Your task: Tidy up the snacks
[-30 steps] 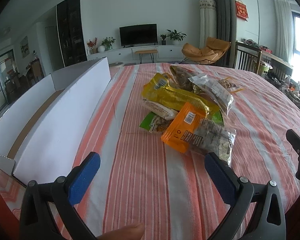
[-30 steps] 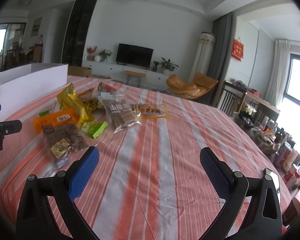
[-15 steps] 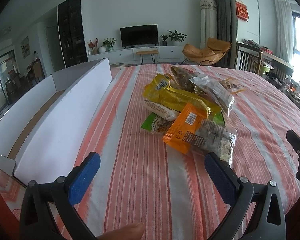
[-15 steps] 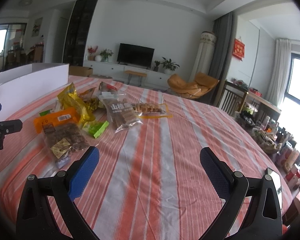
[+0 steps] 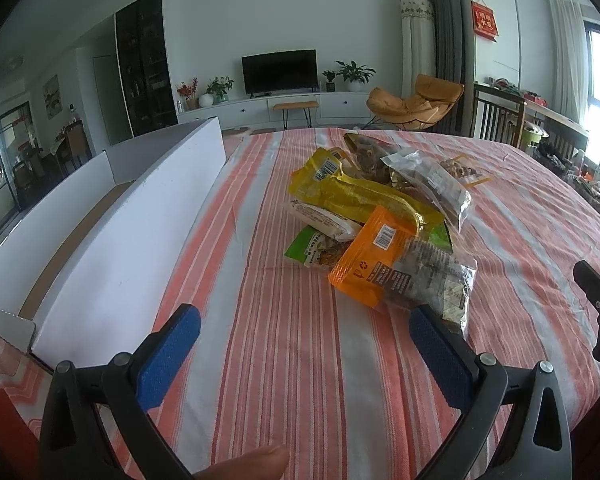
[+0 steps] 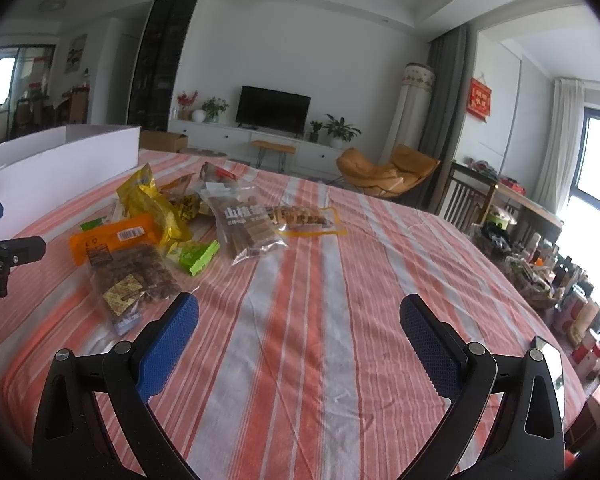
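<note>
A heap of snack packets lies mid-table on the striped cloth: an orange-topped clear packet nearest, a yellow bag, a green packet, a clear packet of brown sticks and a flat yellow-edged packet. A long white cardboard box stands open at the left. My left gripper is open, low over the cloth just short of the orange packet. My right gripper is open over bare cloth, right of the heap.
The table carries a red-and-white striped cloth and drops off at the right, where bottles and clutter stand lower down. A fingertip shows at the bottom of the left wrist view. A living room lies behind.
The left gripper has crept slightly forward toward the heap. The right gripper has shifted a little, the heap sliding slightly right in its view. Both stay open.
</note>
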The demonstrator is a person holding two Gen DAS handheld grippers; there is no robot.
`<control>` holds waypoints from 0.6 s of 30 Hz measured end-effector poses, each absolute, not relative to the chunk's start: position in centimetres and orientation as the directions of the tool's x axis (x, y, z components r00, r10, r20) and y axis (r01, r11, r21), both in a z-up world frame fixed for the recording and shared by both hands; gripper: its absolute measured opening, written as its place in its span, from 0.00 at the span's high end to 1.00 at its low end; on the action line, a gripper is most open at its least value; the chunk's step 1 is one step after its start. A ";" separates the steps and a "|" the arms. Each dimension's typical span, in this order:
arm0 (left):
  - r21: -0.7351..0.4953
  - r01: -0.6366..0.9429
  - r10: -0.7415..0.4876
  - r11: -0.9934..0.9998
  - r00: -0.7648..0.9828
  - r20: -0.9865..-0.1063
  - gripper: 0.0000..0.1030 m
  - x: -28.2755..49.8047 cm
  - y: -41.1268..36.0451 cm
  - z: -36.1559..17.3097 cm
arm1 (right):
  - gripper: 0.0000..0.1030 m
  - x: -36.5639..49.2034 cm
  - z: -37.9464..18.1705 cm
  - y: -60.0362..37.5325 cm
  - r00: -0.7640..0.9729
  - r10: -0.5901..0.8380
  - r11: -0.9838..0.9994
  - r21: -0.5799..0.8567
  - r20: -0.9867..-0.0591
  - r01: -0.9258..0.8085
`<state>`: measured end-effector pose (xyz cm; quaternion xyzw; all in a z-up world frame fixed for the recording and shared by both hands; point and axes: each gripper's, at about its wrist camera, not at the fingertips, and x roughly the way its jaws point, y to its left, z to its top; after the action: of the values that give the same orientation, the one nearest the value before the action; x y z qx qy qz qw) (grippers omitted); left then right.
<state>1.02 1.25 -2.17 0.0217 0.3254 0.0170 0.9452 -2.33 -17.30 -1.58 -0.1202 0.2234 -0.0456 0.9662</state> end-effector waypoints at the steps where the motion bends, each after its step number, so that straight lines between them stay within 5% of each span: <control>1: 0.053 -0.017 0.046 0.998 0.787 -0.616 0.00 1.0 1.2 -2.2 | 0.01 -2.3 -1.6 -17.2 0.896 -0.142 0.967 -0.252 -0.421 0.034; 18: 0.062 -0.018 0.052 0.998 0.781 -0.622 0.00 1.0 1.2 -2.4 | 0.01 -2.3 -1.9 -17.1 0.894 -0.137 0.968 -0.250 -0.426 0.029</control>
<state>0.96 1.20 -2.40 0.0261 0.3303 0.0185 0.9433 -2.31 -17.13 -1.91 -0.1195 0.2257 -0.0432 0.9659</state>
